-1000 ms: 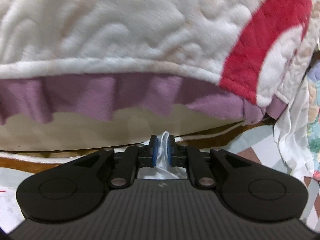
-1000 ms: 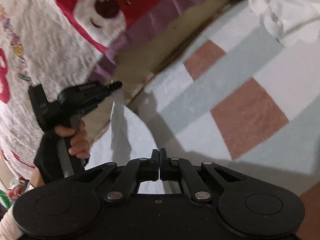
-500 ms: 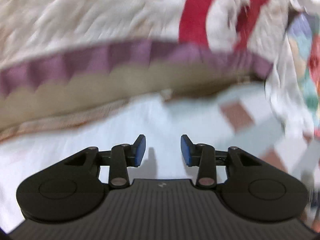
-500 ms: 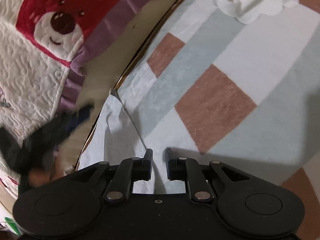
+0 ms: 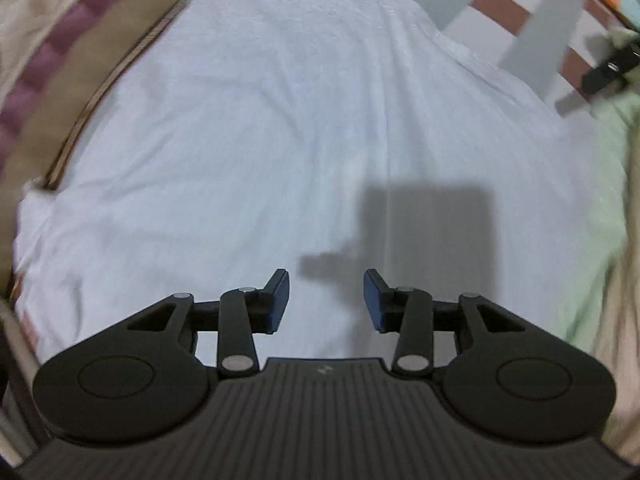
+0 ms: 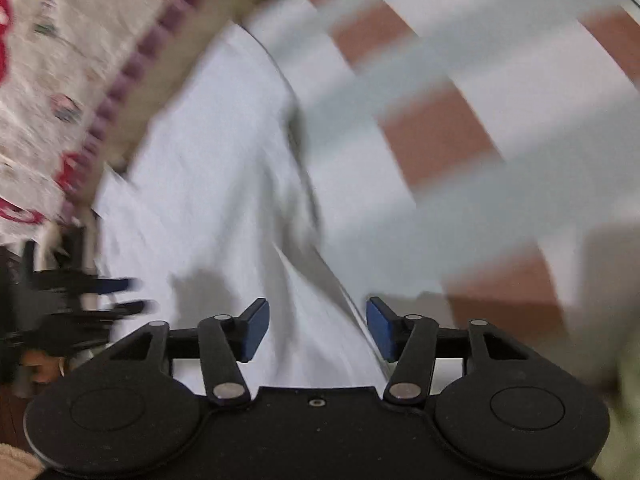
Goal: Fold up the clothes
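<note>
A white garment (image 5: pixel 280 128) lies spread flat on the checked bedsheet (image 5: pixel 532 40). My left gripper (image 5: pixel 325 300) hangs above its middle, pointing straight down. Its jaws are opening and nothing is between the blue pads. In the right wrist view the same white garment (image 6: pixel 208 184) runs up the left of the blurred picture. My right gripper (image 6: pixel 317 327) is over its right edge with jaws opening wide and not pressing on the cloth. The left gripper (image 6: pixel 120 296) shows as a dark blur at the far left.
A fluffy cream blanket (image 6: pixel 44 80) with red print and a purple frill (image 6: pixel 132 68) lies along the left side. The sheet (image 6: pixel 460 120) has brown, grey and white squares. A pale green cloth (image 5: pixel 608 184) sits at the right edge, with the right gripper's dark tip (image 5: pixel 608 72) above it.
Both grippers were shut on the white cloth a second ago; both have let go and opened. They have lifted and swung back over the garment, which now lies flat.
</note>
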Tool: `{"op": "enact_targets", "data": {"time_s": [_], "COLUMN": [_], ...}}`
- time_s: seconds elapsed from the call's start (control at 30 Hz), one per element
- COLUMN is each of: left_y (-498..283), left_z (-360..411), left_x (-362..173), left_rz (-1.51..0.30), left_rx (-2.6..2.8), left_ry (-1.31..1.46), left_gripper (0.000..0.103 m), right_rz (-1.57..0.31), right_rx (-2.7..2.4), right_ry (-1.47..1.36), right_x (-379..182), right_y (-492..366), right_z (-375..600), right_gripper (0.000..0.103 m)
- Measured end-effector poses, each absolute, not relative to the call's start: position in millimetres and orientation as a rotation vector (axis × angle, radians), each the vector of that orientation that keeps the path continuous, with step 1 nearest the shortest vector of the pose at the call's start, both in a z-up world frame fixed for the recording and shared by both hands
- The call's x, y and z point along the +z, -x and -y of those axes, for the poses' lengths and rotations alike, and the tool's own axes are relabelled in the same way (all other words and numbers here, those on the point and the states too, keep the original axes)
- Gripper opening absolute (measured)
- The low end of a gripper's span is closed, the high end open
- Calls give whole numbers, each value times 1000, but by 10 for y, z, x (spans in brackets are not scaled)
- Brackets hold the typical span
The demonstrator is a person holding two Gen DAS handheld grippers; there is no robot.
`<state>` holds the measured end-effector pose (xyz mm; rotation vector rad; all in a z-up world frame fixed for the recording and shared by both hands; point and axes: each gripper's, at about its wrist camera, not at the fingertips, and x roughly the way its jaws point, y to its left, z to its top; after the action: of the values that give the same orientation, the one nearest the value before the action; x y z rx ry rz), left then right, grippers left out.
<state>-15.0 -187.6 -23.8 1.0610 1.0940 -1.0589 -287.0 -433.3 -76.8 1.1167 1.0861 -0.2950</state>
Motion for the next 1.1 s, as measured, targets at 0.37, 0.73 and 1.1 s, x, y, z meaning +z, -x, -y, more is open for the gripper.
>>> {"op": "enact_targets", "data": {"time_s": [0.37,0.73,1.1], "left_y": [49,67,-118], "left_z": [1023,148,-1011], "left_x": [-112,-265,-596], "left_rz": [-990,-902,-1108], "left_rx": [-1039,-1066,-763], "left_ry": [-955,-598,-253], "left_gripper": [41,44,44], "right_rz": [-1109,-920,-1267], "right_rx": [-497,-551,-624], "right_ry": [-1514,-446,-332], "right_x": [-1245,284,-418], "right_y": [2891,2977,2635], "right_z": [4139,3380,3287], "right_gripper": [62,4,4]}}
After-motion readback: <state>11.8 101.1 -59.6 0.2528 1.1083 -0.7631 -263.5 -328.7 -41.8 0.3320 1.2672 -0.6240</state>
